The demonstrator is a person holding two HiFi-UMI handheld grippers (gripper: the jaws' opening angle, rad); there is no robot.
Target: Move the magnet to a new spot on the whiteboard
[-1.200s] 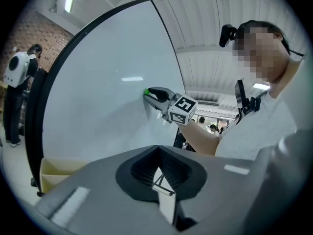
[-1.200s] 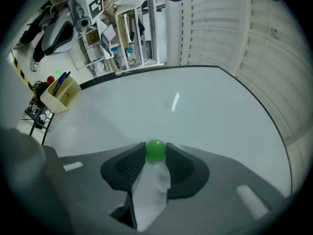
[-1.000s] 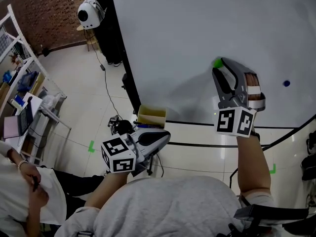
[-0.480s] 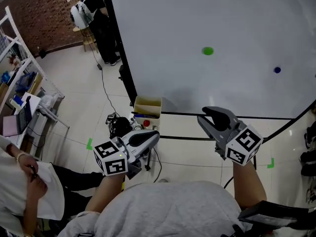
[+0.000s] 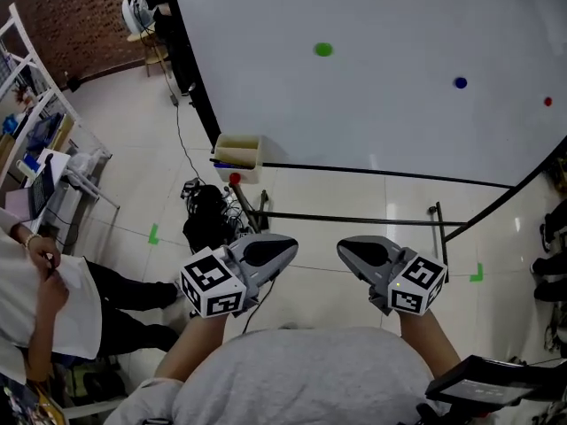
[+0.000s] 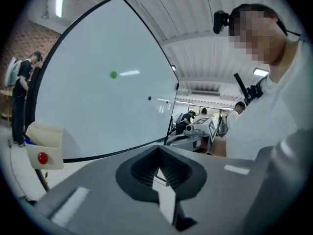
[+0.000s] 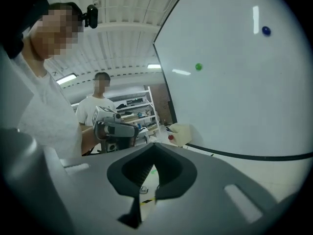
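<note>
Magnet, green, is clinging high on the whiteboard, well apart from both sets of jaws. Left gripper and right gripper are hovering low, side by side near the person's torso, each with jaws together and holding nothing. Blue magnet and red magnet are sitting further right on the board. Cream tray is hanging at its lower left corner. Tiled floor and stand bars are lying between grippers and board.
</note>
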